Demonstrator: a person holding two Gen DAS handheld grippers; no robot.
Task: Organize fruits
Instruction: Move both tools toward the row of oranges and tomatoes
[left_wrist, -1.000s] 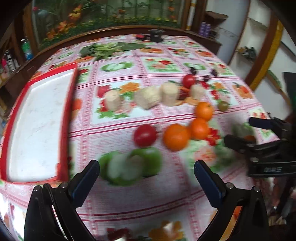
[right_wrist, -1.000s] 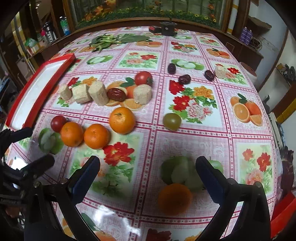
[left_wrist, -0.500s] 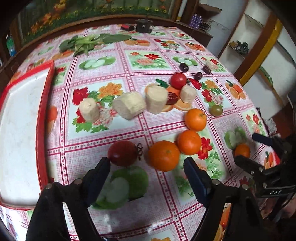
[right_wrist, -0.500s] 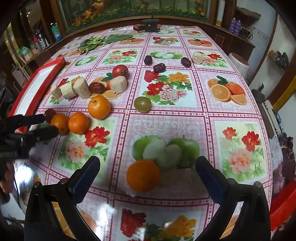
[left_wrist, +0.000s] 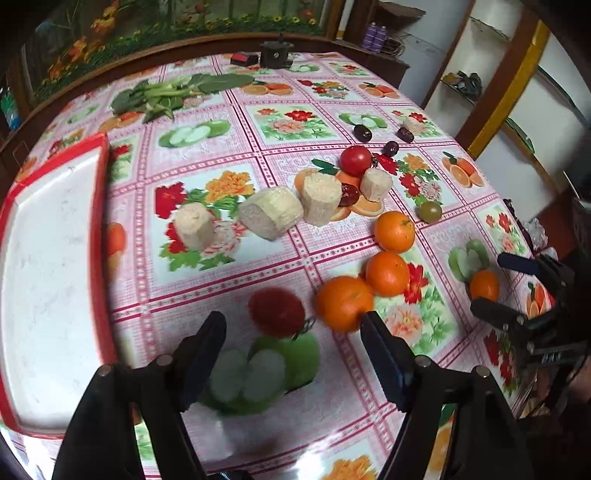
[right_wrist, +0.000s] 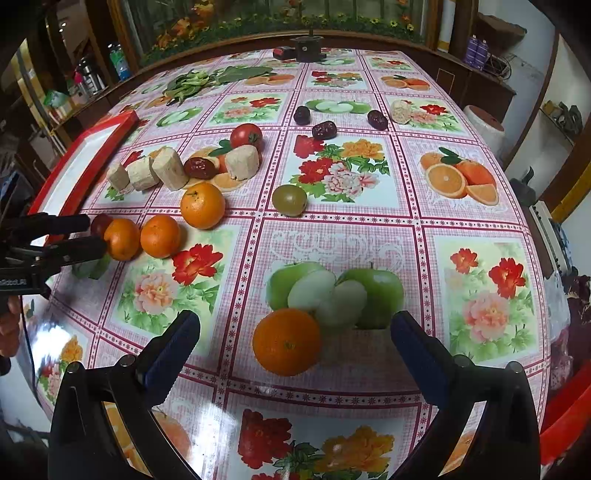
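Fruit lies on a printed tablecloth. My left gripper (left_wrist: 293, 338) is open and empty; a dark red tomato (left_wrist: 276, 311) sits just ahead between its fingers, with three oranges (left_wrist: 343, 302) in a row to its right. My right gripper (right_wrist: 295, 341) is open and empty, with a lone orange (right_wrist: 286, 341) between its fingers. A second red tomato (right_wrist: 246, 136), a small green fruit (right_wrist: 289, 199), several pale corn-cob chunks (right_wrist: 168, 171) and dark dates (right_wrist: 324, 130) lie further back. The green apples are only printed on the cloth.
A red-rimmed white tray (left_wrist: 101, 236) lies at the table's left edge, beside my left gripper. Leafy greens (right_wrist: 199, 79) and a small black object (right_wrist: 307, 47) lie at the far end. A red container edge (right_wrist: 565, 410) shows at the lower right.
My left gripper has moved forward and down until the dark red tomato lies between its fingers. My right gripper has closed in on the lone orange. Both stay open.
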